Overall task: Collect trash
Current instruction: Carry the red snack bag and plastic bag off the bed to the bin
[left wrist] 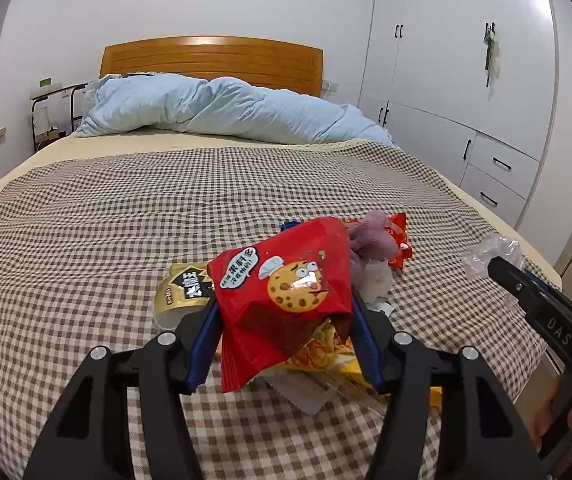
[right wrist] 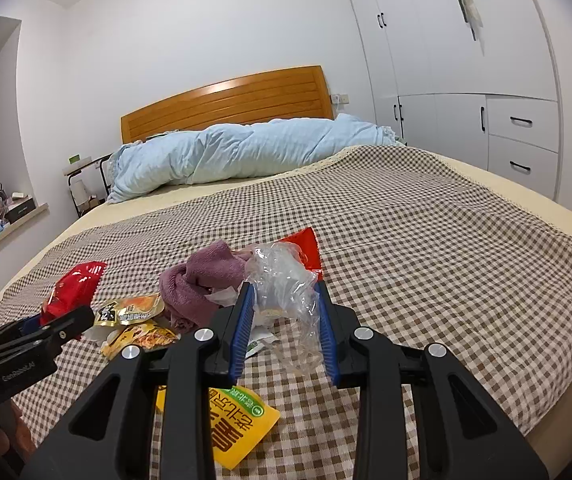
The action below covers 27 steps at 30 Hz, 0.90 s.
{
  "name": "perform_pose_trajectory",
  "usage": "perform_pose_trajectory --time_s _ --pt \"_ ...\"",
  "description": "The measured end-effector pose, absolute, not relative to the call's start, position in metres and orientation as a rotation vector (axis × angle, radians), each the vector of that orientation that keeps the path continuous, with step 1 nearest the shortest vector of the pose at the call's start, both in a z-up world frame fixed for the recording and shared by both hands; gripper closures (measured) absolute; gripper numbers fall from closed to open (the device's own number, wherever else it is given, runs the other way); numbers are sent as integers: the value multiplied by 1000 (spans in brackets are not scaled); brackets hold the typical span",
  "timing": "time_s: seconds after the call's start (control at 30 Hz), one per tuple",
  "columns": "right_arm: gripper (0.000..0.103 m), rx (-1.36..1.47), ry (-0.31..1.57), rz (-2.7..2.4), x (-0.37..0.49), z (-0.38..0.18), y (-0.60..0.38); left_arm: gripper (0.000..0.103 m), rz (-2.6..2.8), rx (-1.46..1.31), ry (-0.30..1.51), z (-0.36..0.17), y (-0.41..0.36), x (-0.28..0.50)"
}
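Red cookie bag (left wrist: 286, 292) is clamped between the blue pads of the left gripper (left wrist: 284, 332), lifted clear of the checked bedspread (left wrist: 166, 208) near the foot edge of the bed. Crumpled clear plastic wrap (right wrist: 286, 292) is pinched in the right gripper (right wrist: 286, 320), also off the cloth. Both sets of jaws are closed on their loads, neither fully shut. Judgement: the step in hand is carrying two picked pieces away; keep both grips steady and lift straight, since the bag hangs from one creased fold and the wrap is thin and springy, so either could slip if the jaws ease. No bin is in view, so where they go cannot be told. Materials: the bag is glossy foil film, crinkled, puffed at the top; the wrap is transparent and wrinkled. Still lying near the foot edge: a yellow packet (right wrist: 238, 424), flat and slick; a gold-and-black sachet (right wrist: 126, 310); a soft purple cloth (right wrist: 202, 280), bunched; another red wrapper (right wrist: 306, 248) beyond it.
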State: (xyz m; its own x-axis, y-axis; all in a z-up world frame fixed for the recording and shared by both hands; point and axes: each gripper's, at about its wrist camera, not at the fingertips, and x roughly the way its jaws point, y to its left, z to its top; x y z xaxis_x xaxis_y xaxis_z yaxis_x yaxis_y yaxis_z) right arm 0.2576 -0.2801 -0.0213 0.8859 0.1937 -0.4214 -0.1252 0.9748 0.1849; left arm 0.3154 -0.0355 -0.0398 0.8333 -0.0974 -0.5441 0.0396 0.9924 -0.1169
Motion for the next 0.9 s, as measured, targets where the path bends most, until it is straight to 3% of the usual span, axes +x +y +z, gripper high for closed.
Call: perform_pose_trajectory --time_s 0.53,0.9 --pt "73 137 452 204 212 -17 -281 47 -91 -106 568 -26 -27 258" --pt "73 74 481 195 153 -36 -286 47 -115 -123 574 -46 -25 201"
